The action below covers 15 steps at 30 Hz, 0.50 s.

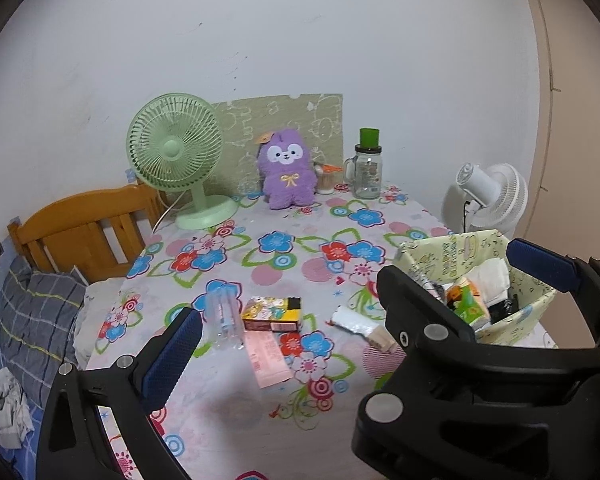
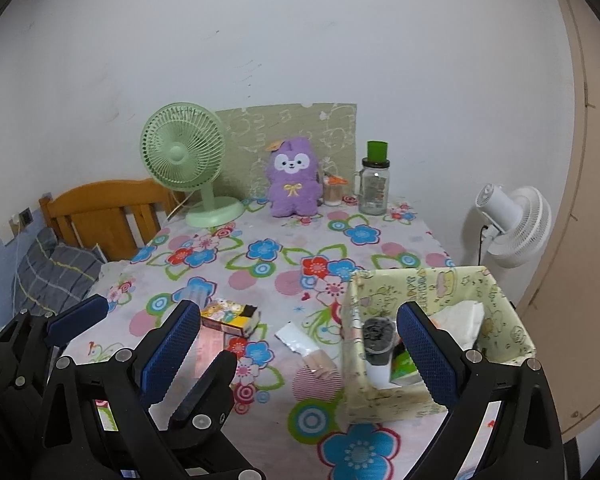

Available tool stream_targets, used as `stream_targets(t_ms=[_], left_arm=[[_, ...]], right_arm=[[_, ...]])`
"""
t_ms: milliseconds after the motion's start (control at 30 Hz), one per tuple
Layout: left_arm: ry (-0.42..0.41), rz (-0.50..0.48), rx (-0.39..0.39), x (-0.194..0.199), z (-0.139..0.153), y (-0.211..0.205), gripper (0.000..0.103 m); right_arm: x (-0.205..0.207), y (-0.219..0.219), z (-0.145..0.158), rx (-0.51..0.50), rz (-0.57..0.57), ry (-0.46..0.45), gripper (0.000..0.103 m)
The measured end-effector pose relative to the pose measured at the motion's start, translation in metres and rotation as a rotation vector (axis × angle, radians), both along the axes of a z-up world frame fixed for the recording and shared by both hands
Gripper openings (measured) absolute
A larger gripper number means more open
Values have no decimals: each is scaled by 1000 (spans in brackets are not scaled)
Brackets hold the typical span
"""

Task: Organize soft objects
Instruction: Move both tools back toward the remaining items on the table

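A purple plush toy (image 1: 287, 170) sits upright at the far edge of the flowered table (image 1: 260, 264), against a green card; it also shows in the right wrist view (image 2: 293, 178). A pale yellow fabric box (image 2: 440, 304) at the right holds white tissue (image 2: 462, 314), a dark item and a green packet; it also shows in the left wrist view (image 1: 484, 280). My left gripper (image 1: 352, 300) is open and empty above the table's near part. My right gripper (image 2: 300, 344) is open and empty, its right finger over the box.
A green desk fan (image 1: 180, 160) stands back left, a glass jar with green lid (image 1: 368, 168) back right. A yellow snack box (image 1: 272, 314), pink packet (image 1: 268, 360), clear tube (image 1: 224, 312) and silver sachet (image 1: 360, 326) lie mid-table. White fan (image 1: 488, 196) right; wooden bed headboard (image 1: 84, 228) left.
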State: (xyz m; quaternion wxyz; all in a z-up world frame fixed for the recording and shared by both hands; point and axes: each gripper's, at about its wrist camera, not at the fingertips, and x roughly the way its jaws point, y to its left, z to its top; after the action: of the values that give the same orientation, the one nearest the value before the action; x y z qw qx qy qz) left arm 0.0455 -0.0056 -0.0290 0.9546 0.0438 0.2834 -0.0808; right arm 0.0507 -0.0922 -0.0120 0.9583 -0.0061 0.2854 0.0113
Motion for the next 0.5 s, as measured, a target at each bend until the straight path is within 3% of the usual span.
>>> stream_targets(t_ms=[500], left_arm=[[73,72,0,35,-34,36,102]], right_arm=[[42,35,-34,-19,55,73,95]])
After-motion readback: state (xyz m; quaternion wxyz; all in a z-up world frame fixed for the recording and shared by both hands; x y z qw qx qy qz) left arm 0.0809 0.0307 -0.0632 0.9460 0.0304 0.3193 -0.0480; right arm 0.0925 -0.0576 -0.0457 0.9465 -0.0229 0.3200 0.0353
